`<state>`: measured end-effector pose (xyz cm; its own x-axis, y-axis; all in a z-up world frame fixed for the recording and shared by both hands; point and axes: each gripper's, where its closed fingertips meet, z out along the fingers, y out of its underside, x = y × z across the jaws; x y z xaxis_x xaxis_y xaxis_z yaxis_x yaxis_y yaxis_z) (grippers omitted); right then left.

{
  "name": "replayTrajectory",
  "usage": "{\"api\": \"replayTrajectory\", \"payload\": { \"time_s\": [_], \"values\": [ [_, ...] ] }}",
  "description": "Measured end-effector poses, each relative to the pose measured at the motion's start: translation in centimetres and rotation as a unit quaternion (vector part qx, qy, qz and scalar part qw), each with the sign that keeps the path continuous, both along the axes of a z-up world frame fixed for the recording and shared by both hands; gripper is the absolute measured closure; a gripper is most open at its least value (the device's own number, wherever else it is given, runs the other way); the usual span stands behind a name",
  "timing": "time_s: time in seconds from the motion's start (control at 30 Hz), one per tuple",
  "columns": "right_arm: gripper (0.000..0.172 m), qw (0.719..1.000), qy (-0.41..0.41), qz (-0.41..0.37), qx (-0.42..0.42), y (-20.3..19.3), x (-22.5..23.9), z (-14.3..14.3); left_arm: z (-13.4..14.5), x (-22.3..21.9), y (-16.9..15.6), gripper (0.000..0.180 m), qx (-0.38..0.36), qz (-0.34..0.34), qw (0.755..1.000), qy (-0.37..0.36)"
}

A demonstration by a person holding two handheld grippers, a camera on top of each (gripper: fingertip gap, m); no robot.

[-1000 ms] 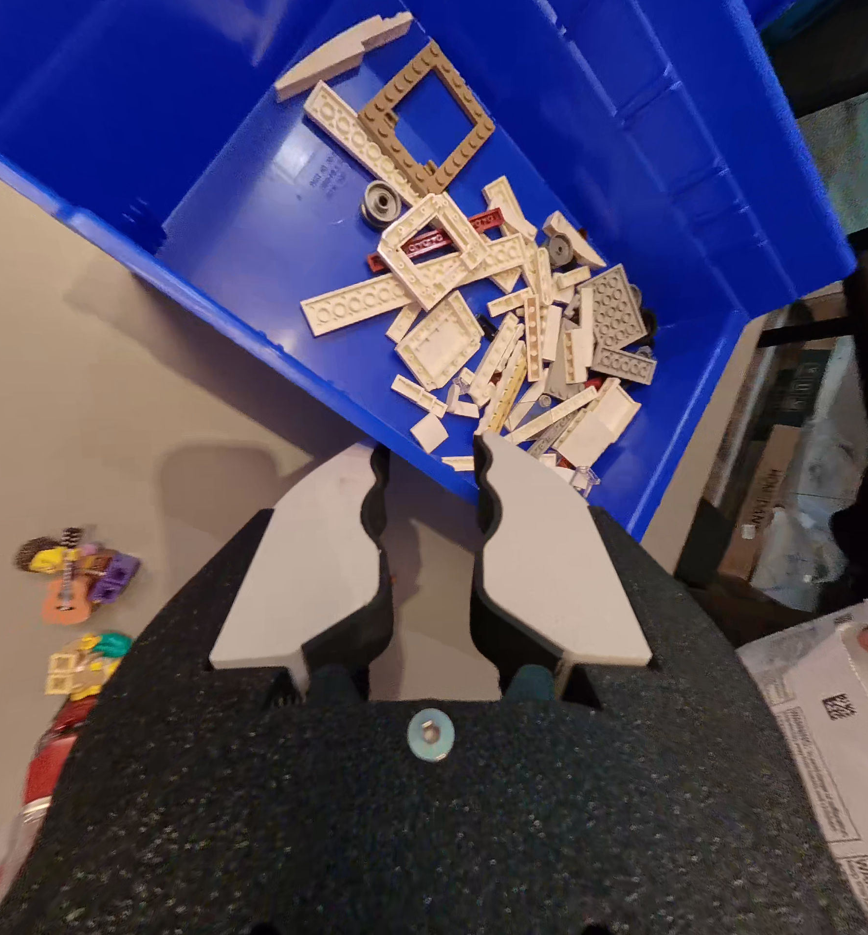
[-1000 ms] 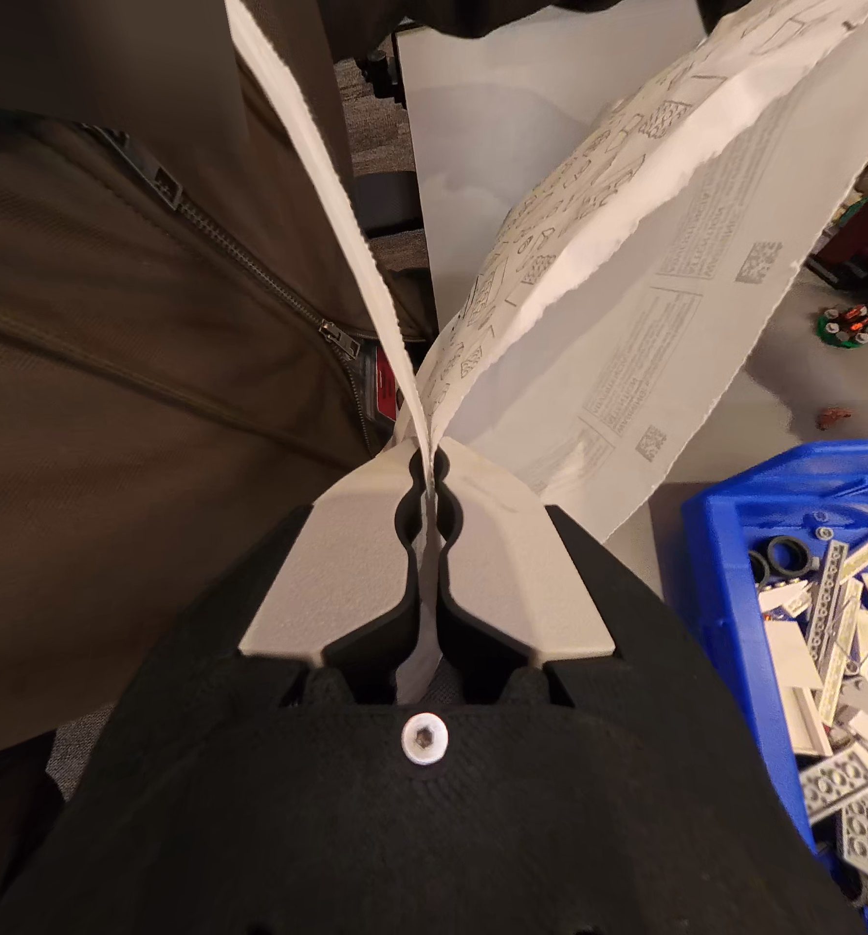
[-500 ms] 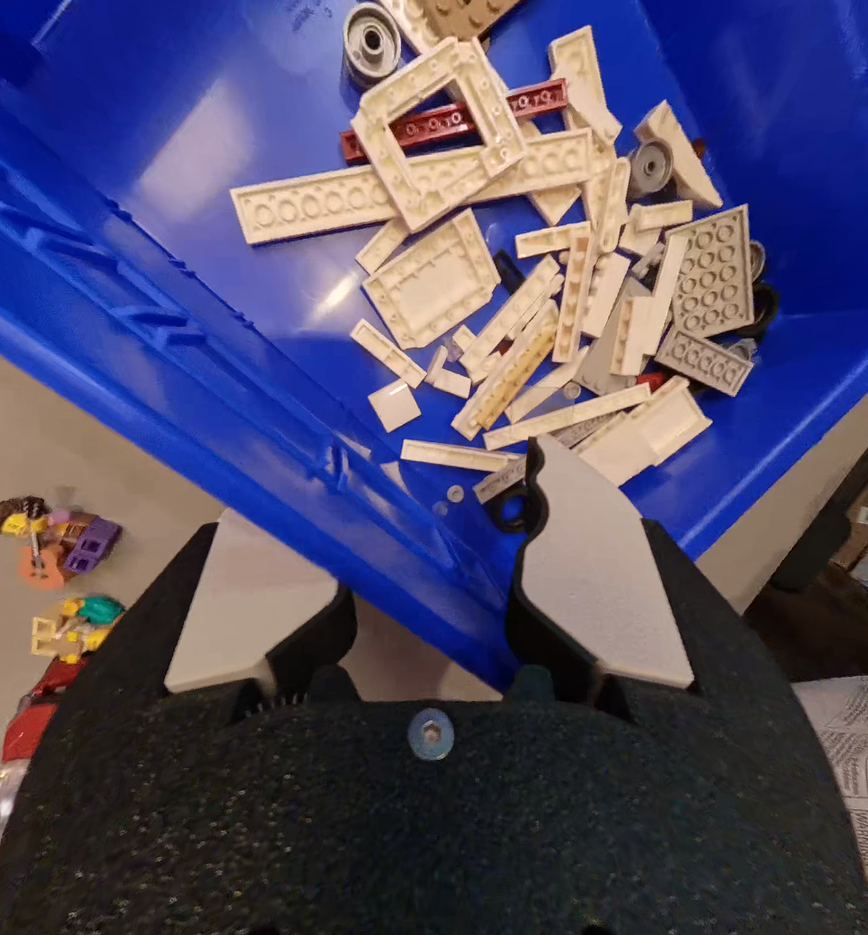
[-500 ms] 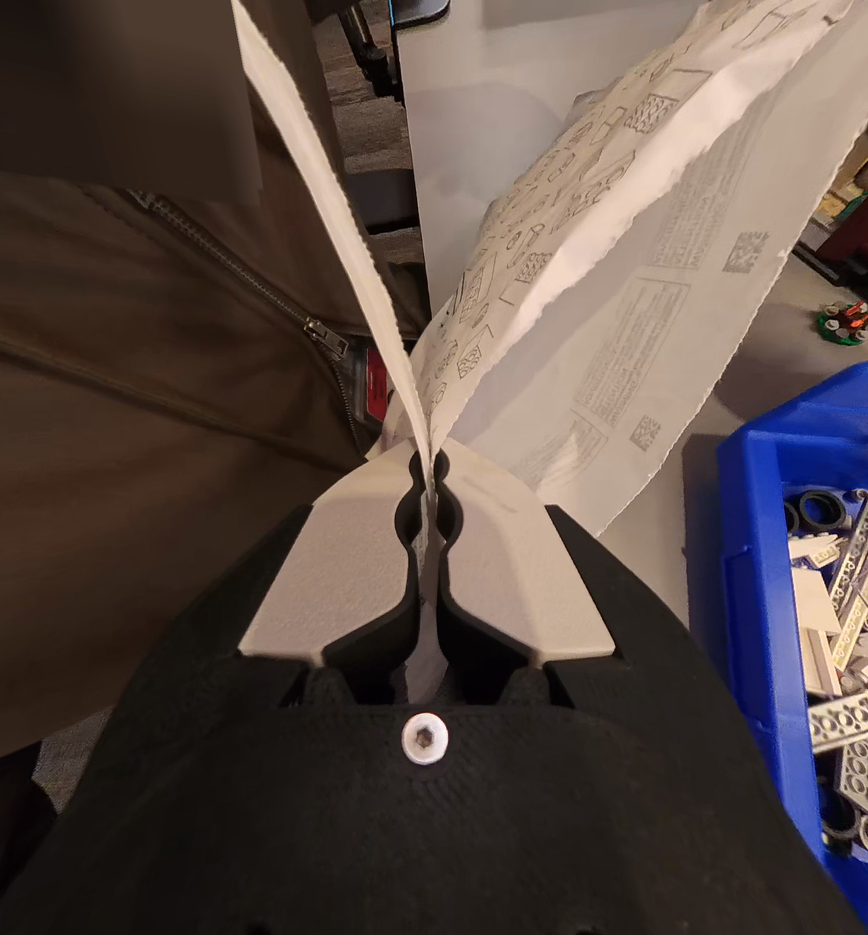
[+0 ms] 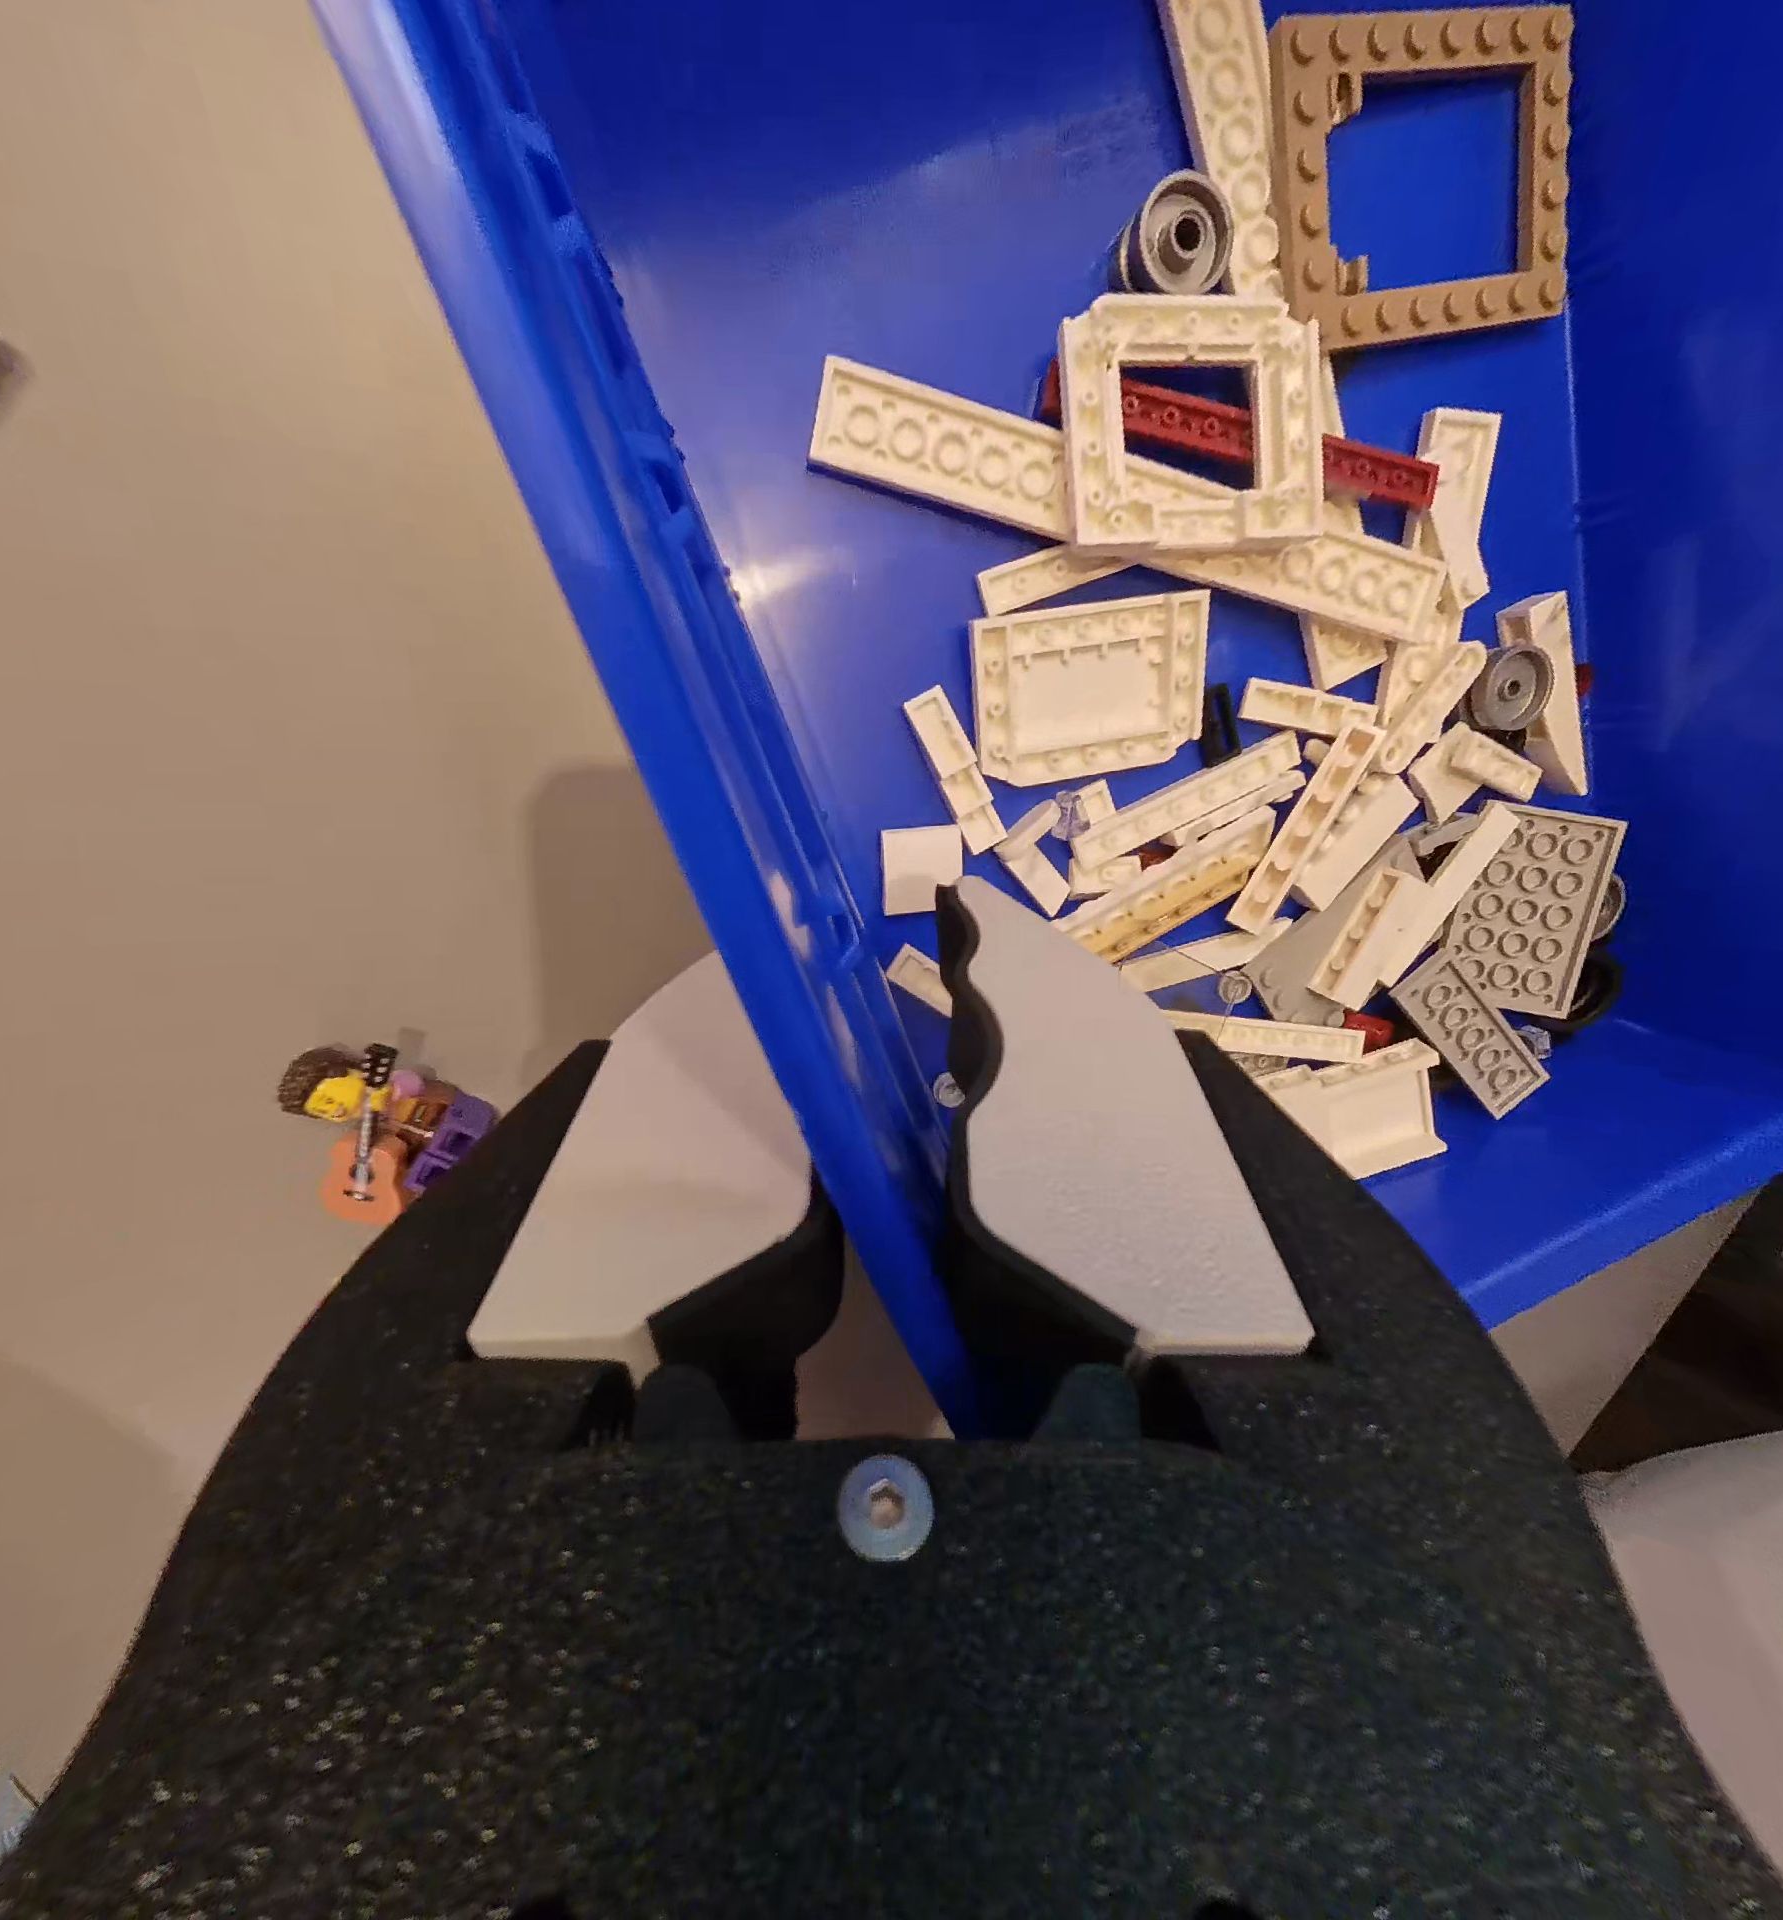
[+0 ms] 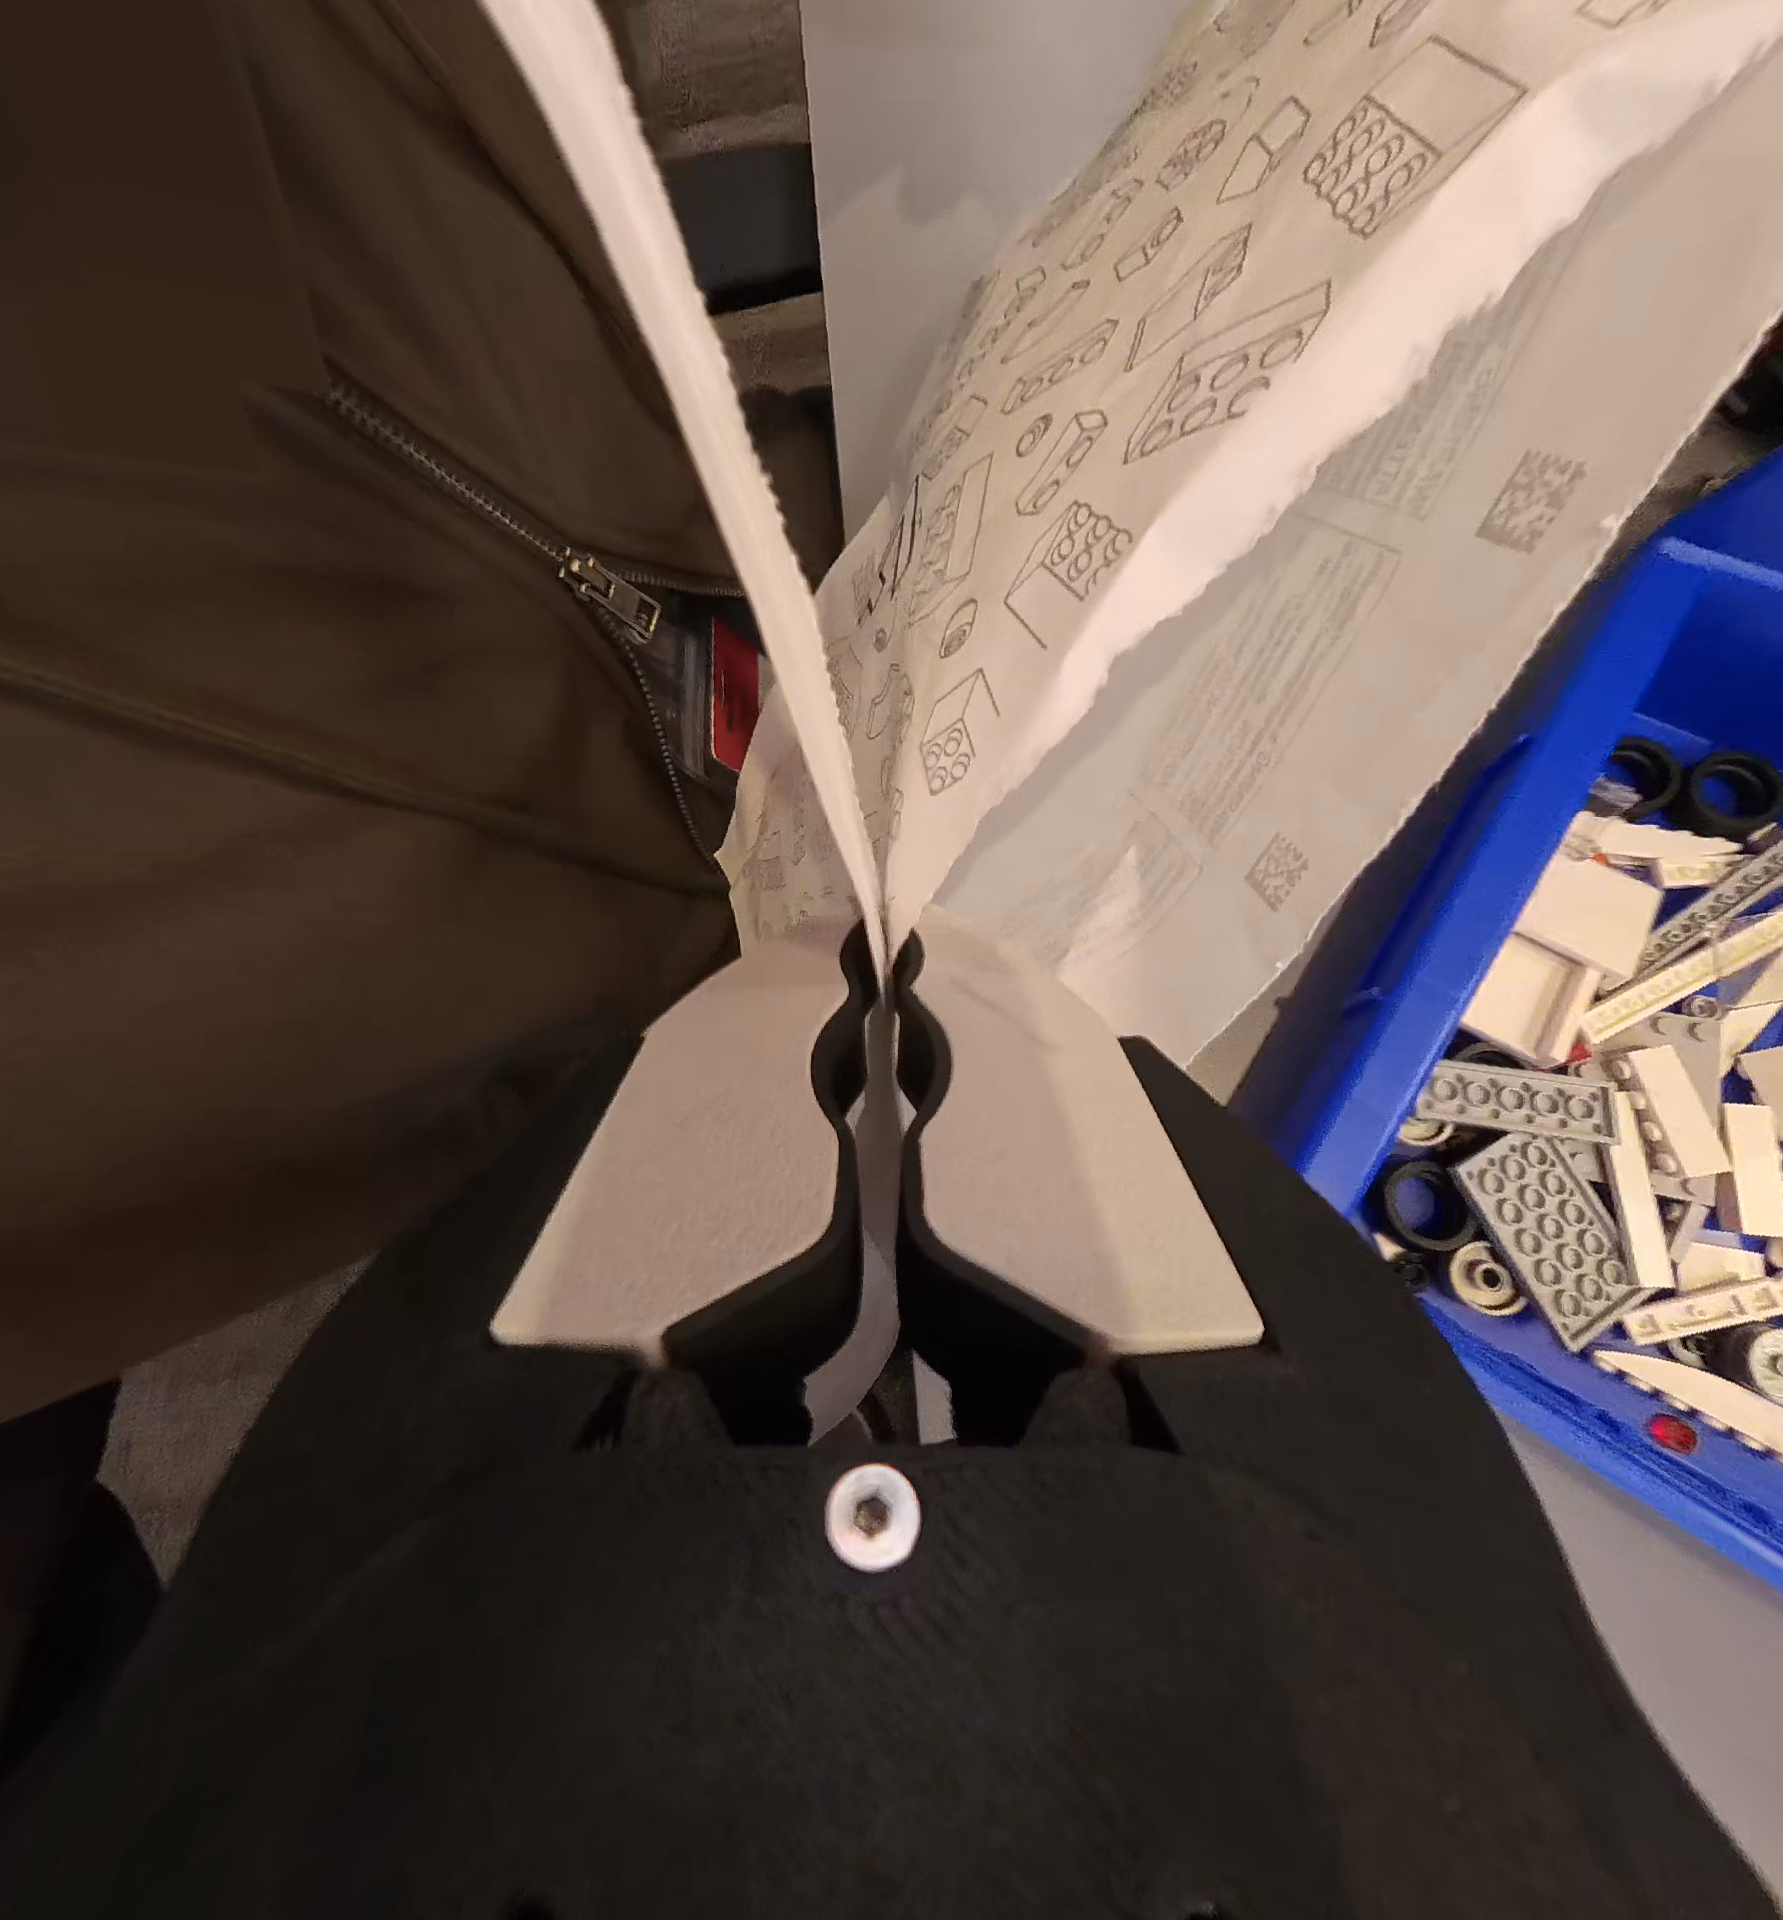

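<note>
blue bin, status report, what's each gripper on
Left gripper clamped on blue bin wall. Right gripper pinching torn paper bag. Loose bricks piled in bin.

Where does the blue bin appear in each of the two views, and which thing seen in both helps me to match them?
Left wrist view: the blue bin fills the upper right; its near wall runs down between the fingers of the left tool.
Right wrist view: the bin is at the right edge, beside the right tool.
Shared landmark: the grey studded plate among the white pieces.
</note>
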<state>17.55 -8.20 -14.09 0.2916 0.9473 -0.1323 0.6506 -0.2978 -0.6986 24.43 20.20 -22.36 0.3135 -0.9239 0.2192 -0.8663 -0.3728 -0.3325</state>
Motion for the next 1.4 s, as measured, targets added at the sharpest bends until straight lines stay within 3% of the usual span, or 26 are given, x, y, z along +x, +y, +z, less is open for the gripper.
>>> {"api": "replayTrajectory", "payload": {
  "time_s": [0.03, 0.37, 0.67, 0.97, 1.4],
  "values": [
    [0.171, 1.000, -0.005, 0.003, -0.001, 0.2, 0.1, -0.1, 0.4, 0.0, 0.4, 0.164, 0.000, 0.007, 1.000, -0.009],
    [0.172, 0.999, -0.047, 0.024, -0.008, 3.6, 0.3, -1.1, 9.2, -1.7, 5.6, 0.163, -0.007, 0.102, 0.984, -0.147],
    [0.172, 0.996, -0.084, 0.039, 0.000, 7.1, -1.4, -2.1, 16.1, -9.0, 8.9, 0.164, 0.105, 0.113, 0.976, -0.156],
    [0.172, 0.994, -0.093, 0.056, 0.006, 8.9, -3.7, -2.5, 18.0, -15.9, 9.0, 0.164, 0.232, 0.086, 0.965, -0.083],
    [0.172, 0.993, -0.089, 0.075, 0.003, 9.7, -6.0, -2.6, 18.4, -17.7, 6.4, 0.164, 0.321, 0.027, 0.946, -0.042]
  ]
}}
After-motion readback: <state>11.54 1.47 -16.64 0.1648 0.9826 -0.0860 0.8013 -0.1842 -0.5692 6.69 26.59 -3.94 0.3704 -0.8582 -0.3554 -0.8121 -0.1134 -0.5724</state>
